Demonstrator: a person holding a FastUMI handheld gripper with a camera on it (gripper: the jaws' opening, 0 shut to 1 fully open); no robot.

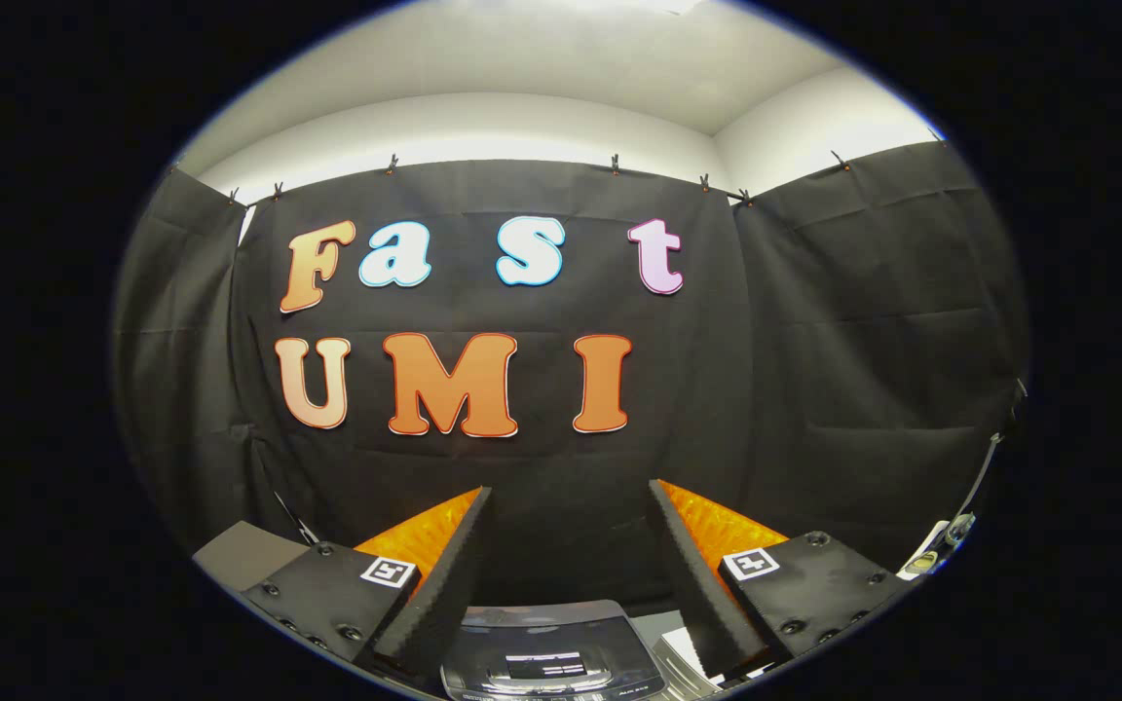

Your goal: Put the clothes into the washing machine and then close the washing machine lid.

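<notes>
My gripper [571,501] is held high and level, facing the black cloth wall [814,370]. Its two fingers [444,574] stand wide apart with nothing between them. Below and between the fingers lies the top of the washing machine [551,652], a dark glossy lid with a lit panel seen from above. The lid appears flat on the machine. I cannot make out any clothes from here.
A grey flat surface [240,550] lies at the lower left beside the left finger. White papers or labels [688,647] sit just right of the machine. Small items [941,545] rest at the far right by the cloth's edge. A pale wall and ceiling rise above the cloth.
</notes>
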